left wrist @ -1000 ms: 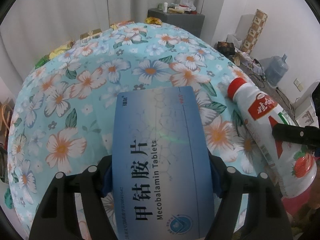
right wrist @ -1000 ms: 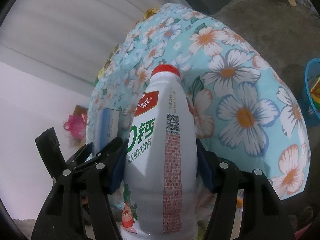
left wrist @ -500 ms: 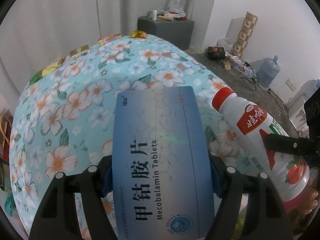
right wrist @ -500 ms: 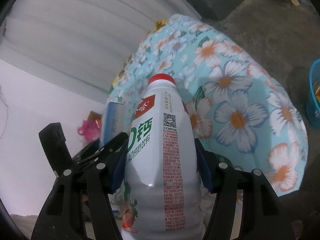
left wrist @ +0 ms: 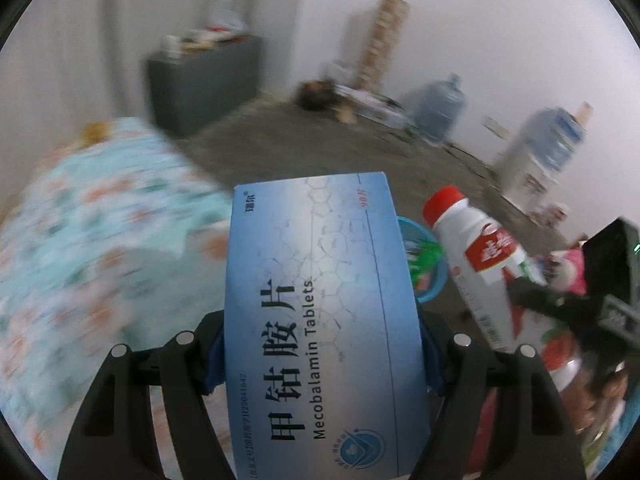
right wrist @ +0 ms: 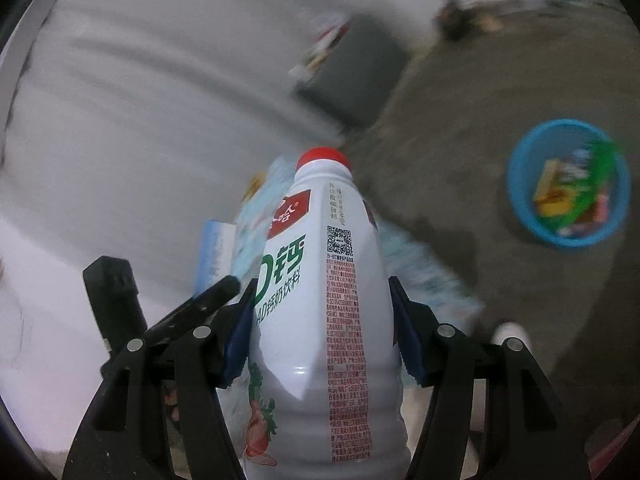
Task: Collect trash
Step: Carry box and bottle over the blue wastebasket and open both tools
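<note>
**Both grippers swing away from the table toward the blue bin**

Since half a second ago, both views have turned off the flowered tablecloth [left wrist: 92, 240]: it filled the left wrist picture then and now sits blurred at the left, with bare grey floor [left wrist: 280, 140] across the middle. The blue bin, only a sliver at the right wrist picture's edge before, now shows whole.

The floor is the widest thing in view. On it, by the white wall, stand a dark grey cabinet [left wrist: 200, 80] with clutter on top and two water jugs [left wrist: 440, 108], all smeared by motion.

The blue bin [right wrist: 520, 200] stands on the floor well apart from the table, holding yellow, green and red wrappers. In the left wrist view only part of its rim [left wrist: 434, 280] shows, between the box and the bottle.

The left gripper [left wrist: 320, 356] has its blue-padded fingers [left wrist: 212, 360] clamped on the two long edges of the blue tablet box [left wrist: 320, 320], printed "Mecobalamin Tablets", held up off the table.

The right gripper [right wrist: 320, 340] has its fingers [right wrist: 408, 344] pressed against both sides of the white milk drink bottle [right wrist: 320, 300], red cap [right wrist: 323, 159] pointing away from the camera. The same bottle [left wrist: 480, 272] shows in the left wrist view, just beside the box.
</note>
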The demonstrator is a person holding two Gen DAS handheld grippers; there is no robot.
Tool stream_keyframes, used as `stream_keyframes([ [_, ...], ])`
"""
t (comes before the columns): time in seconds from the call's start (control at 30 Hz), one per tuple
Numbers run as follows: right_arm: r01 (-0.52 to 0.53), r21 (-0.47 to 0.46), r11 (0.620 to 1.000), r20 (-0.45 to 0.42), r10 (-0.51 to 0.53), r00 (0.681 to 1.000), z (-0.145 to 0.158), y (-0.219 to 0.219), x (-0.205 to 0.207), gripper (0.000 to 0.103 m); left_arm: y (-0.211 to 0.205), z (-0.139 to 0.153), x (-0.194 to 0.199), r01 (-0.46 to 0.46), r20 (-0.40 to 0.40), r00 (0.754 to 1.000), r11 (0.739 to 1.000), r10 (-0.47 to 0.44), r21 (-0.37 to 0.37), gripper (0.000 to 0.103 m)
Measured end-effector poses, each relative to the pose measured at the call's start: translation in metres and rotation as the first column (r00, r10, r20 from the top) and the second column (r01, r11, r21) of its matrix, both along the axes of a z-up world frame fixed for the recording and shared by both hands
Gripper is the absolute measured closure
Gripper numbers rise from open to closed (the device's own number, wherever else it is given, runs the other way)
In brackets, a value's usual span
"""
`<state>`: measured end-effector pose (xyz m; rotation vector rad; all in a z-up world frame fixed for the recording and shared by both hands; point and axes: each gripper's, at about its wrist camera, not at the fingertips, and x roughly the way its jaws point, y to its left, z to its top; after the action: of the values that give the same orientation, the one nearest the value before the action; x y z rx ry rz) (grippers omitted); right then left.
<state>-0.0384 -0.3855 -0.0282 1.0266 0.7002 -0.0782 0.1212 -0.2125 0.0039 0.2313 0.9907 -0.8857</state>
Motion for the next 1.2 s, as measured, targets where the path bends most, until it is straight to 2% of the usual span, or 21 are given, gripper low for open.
stream_keyframes([
  [0.1,0.103,0.003,0.995,-0.057,-0.103,0.993,-0.019,-0.03,-0.02,0.045,-0.066,-0.024,0.004,0.087,-0.065,0.994,0.996,-0.085,0.024,0.032],
  [0.2,0.195,0.042,0.98,-0.144,-0.187,0.972,-0.053,-0.057,-0.033,0.045,-0.125,-0.058,0.009,0.152,-0.145,0.979,0.986,-0.141,0.07,0.031],
  [0.33,0.264,0.092,0.96,-0.205,-0.241,0.949,-0.088,-0.09,-0.029,0.045,-0.191,-0.091,0.012,0.222,-0.175,0.965,0.965,-0.196,0.143,0.031],
  [0.47,0.296,0.113,0.948,-0.224,-0.266,0.937,-0.107,-0.129,-0.016,0.044,-0.241,-0.112,0.025,0.247,-0.188,0.959,0.951,-0.213,0.185,0.031],
  [0.53,0.326,0.132,0.936,-0.24,-0.289,0.927,-0.12,-0.149,-0.006,0.039,-0.264,-0.12,0.03,0.249,-0.193,0.958,0.95,-0.213,0.189,0.031],
  [0.57,0.337,0.136,0.932,-0.242,-0.299,0.923,-0.128,-0.162,-0.003,0.03,-0.276,-0.126,0.033,0.258,-0.204,0.954,0.949,-0.22,0.18,0.03],
  [0.6,0.35,0.153,0.924,-0.236,-0.31,0.921,-0.145,-0.181,0.001,0.026,-0.287,-0.133,0.036,0.267,-0.217,0.949,0.947,-0.227,0.178,0.016],
  [0.63,0.369,0.157,0.916,-0.255,-0.323,0.911,-0.158,-0.19,0.003,0.025,-0.299,-0.146,0.038,0.271,-0.245,0.944,0.942,-0.221,0.197,0.007],
  [0.7,0.43,0.157,0.889,-0.336,-0.362,0.87,-0.186,-0.209,0.0,0.026,-0.307,-0.168,0.039,0.251,-0.289,0.941,0.938,-0.178,0.241,0.007],
  [0.73,0.482,0.167,0.86,-0.392,-0.39,0.833,-0.202,-0.215,-0.009,0.027,-0.306,-0.173,0.041,0.241,-0.306,0.938,0.939,-0.161,0.246,0.007],
  [0.77,0.516,0.183,0.837,-0.418,-0.409,0.812,-0.211,-0.216,-0.019,0.029,-0.304,-0.176,0.04,0.23,-0.324,0.935,0.943,-0.146,0.239,0.007],
  [0.8,0.53,0.205,0.823,-0.404,-0.422,0.812,-0.213,-0.212,-0.029,0.029,-0.299,-0.177,0.039,0.222,-0.354,0.925,0.952,-0.138,0.21,0.007],
  [0.87,0.531,0.188,0.827,-0.368,-0.442,0.818,-0.206,-0.2,-0.043,0.029,-0.289,-0.175,0.035,0.234,-0.38,0.912,0.955,-0.152,0.18,0.007],
  [0.93,0.532,0.131,0.837,-0.38,-0.453,0.807,-0.199,-0.189,-0.053,0.029,-0.281,-0.167,0.032,0.243,-0.361,0.917,0.954,-0.166,0.177,0.007],
  [1.03,0.535,0.071,0.842,-0.374,-0.474,0.797,-0.183,-0.172,-0.065,0.029,-0.264,-0.144,0.028,0.244,-0.333,0.924,0.96,-0.188,0.135,0.007],
  [1.1,0.525,0.026,0.851,-0.365,-0.481,0.797,-0.173,-0.166,-0.065,0.029,-0.253,-0.127,0.026,0.233,-0.31,0.931,0.967,-0.19,0.105,0.007],
  [1.2,0.475,-0.098,0.874,-0.341,-0.478,0.809,-0.144,-0.152,-0.054,0.029,-0.228,-0.097,0.022,0.216,-0.266,0.944,0.975,-0.194,0.056,0.007],
])
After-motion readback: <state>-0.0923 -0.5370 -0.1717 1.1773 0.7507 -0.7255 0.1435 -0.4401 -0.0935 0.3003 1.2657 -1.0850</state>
